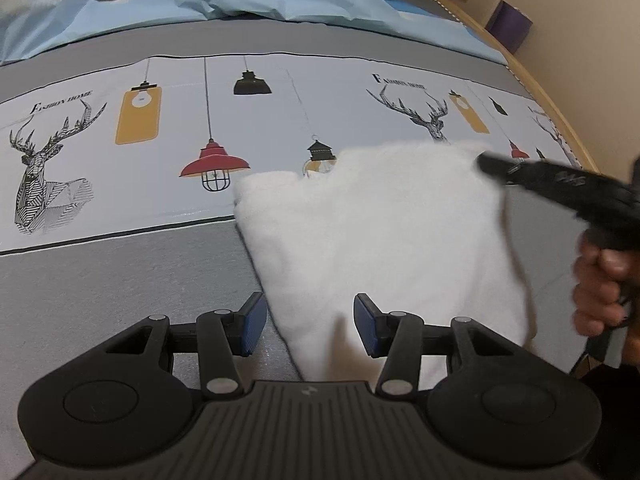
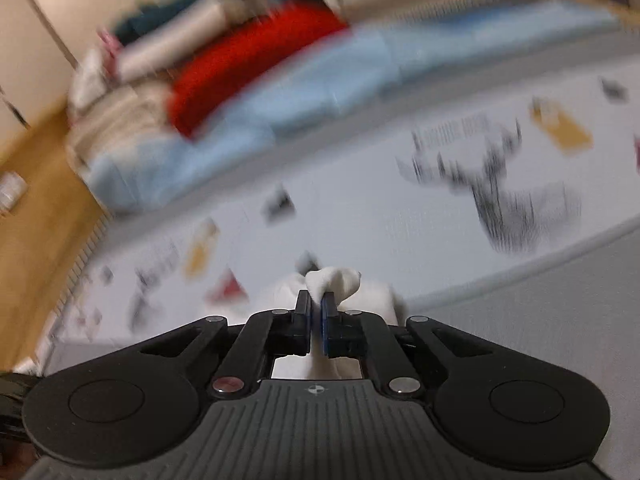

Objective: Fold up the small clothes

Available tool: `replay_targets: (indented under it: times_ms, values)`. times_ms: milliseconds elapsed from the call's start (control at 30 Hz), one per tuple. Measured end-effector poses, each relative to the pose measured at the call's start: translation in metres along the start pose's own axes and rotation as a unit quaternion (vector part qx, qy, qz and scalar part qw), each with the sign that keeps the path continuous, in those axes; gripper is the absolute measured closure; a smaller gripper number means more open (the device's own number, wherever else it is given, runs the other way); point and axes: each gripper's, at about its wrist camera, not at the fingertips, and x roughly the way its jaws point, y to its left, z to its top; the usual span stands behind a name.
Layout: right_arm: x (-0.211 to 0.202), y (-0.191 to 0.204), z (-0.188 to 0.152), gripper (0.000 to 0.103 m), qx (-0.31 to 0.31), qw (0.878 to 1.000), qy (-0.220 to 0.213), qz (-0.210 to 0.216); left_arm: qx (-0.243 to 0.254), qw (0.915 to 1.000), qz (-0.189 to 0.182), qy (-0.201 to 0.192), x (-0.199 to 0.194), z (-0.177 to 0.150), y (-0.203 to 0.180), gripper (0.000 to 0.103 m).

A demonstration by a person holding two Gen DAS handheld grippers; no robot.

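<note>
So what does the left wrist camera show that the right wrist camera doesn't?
Only the left wrist view shows the open left gripper over the near edge of the white cloth, and the hand holding the right gripper. Only the right wrist view shows that gripper's jaws pinched on a fold of the cloth, plus the wooden floor. Both show the printed bedsheet and blue pillow.

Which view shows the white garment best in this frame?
The left wrist view: the white garment lies sharp and spread across the bedsheet, most of its outline visible. The right wrist view is motion-blurred and shows only a small bunched bit of it pinched in the right gripper.
</note>
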Motion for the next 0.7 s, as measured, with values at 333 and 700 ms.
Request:
replay_targets:
  times_ms: [333, 700]
  values:
    - [-0.008, -0.034, 0.002, 0.093, 0.024, 0.994, -0.005, -0.105, -0.016, 0.9997, 0.019, 0.005, 0.011, 0.006, 0.0, 0.05]
    - [-0.018, -0.004, -0.042, 0.092, -0.161, 0.973, 0.151, 0.066, -0.071, 0.9974, 0.015, -0.009, 0.027, 0.029, 0.013, 0.059]
